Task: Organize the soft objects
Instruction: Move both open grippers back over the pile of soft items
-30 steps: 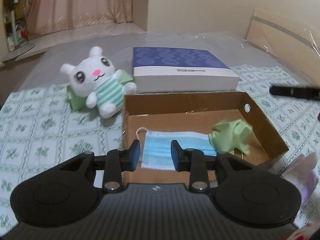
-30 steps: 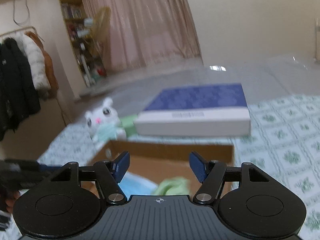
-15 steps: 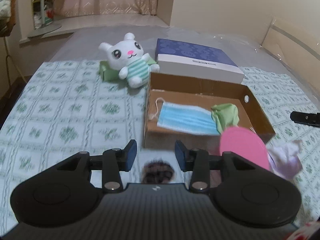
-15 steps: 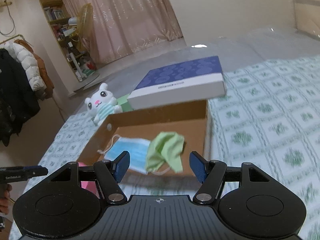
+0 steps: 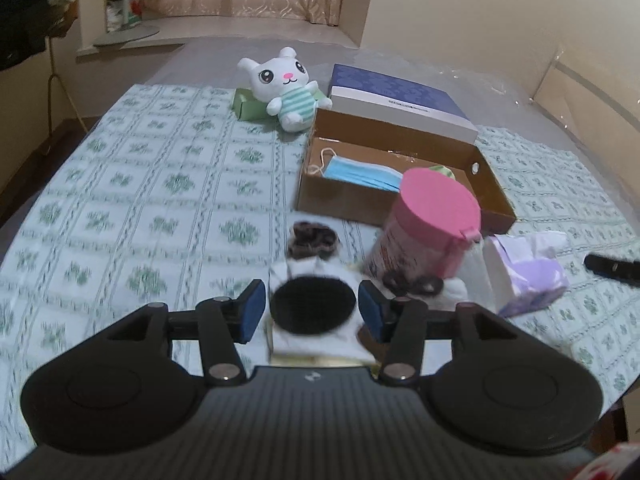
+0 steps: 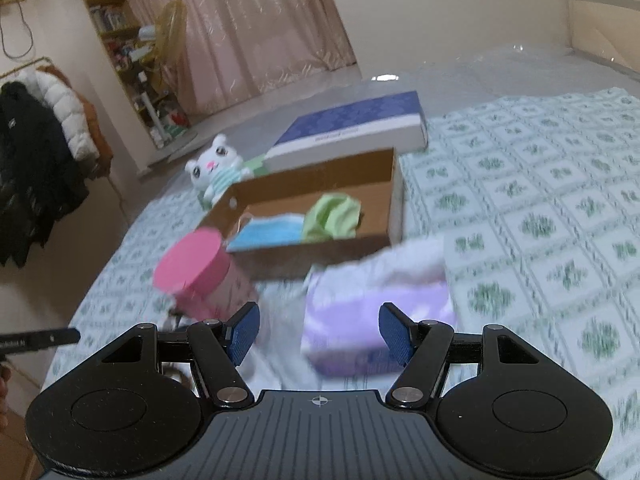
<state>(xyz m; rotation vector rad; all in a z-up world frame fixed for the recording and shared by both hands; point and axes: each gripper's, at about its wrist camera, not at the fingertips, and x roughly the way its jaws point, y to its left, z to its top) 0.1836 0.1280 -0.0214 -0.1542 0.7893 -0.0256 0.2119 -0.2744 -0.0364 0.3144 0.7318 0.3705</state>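
Observation:
An open brown cardboard box (image 5: 496, 200) (image 6: 396, 200) holds a blue face mask (image 5: 362, 174) (image 6: 266, 232) and a green cloth (image 6: 332, 216). My left gripper (image 5: 312, 312) is open and empty, its fingers either side of a white item with a black round patch (image 5: 312, 308) below it. A dark scrunchie (image 5: 312, 238) lies ahead. My right gripper (image 6: 320, 332) is open and empty above a purple tissue pack (image 6: 376, 312) (image 5: 532, 272). A white plush bunny (image 5: 286, 88) (image 6: 214, 170) sits behind the box.
A pink-lidded canister (image 5: 432, 224) (image 6: 200, 276) stands by the box's near side. A blue and white flat box (image 5: 400, 100) (image 6: 352, 128) lies behind it. A green box (image 5: 248, 106) props the bunny. The bed has a green patterned sheet (image 5: 140, 200).
Both grippers have pulled back from the cardboard box towards the near side of the bed. The canister, scrunchie, white item and tissue pack have come into view. Both stayed open.

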